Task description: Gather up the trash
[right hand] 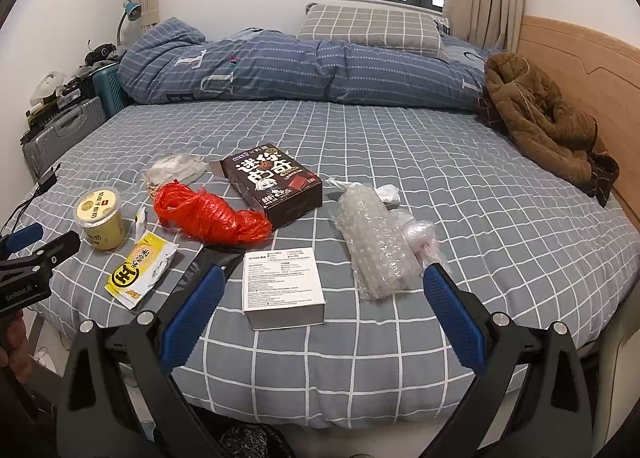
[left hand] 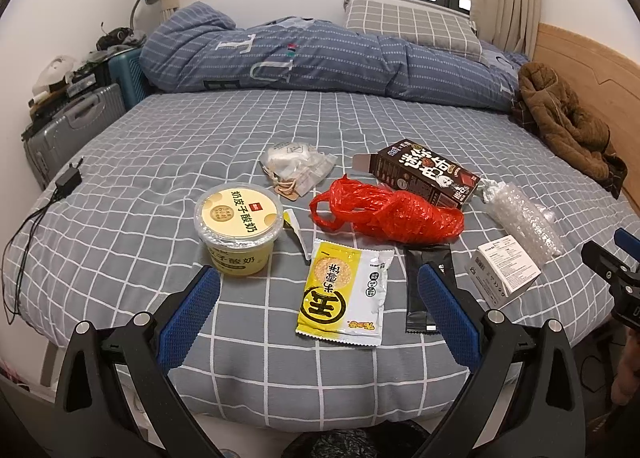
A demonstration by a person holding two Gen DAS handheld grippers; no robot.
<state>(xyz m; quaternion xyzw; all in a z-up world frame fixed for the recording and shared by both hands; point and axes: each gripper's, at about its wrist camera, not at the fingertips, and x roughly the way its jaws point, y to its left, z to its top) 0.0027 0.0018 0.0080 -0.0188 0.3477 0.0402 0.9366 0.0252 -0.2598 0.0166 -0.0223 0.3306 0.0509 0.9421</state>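
The trash is scattered on the checked bedsheet [left hand: 360, 130]. A flat, glossy yellow snack wrapper [left hand: 344, 294] lies directly ahead of the left gripper [left hand: 316, 290], between its spread, empty fingers, long axis running away from the tool. A rigid white box [right hand: 282, 284] is framed likewise by the right gripper [right hand: 322, 290], also held wide and empty. Bubble wrap [right hand: 376, 242], a crinkled red bag [left hand: 384, 210] and a yoghurt tub [left hand: 236, 226] lie beyond.

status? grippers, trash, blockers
Left gripper open, empty, over yellow snack wrapper. Right gripper open, empty, over white box. All trash on bed, none collected. No blockers.
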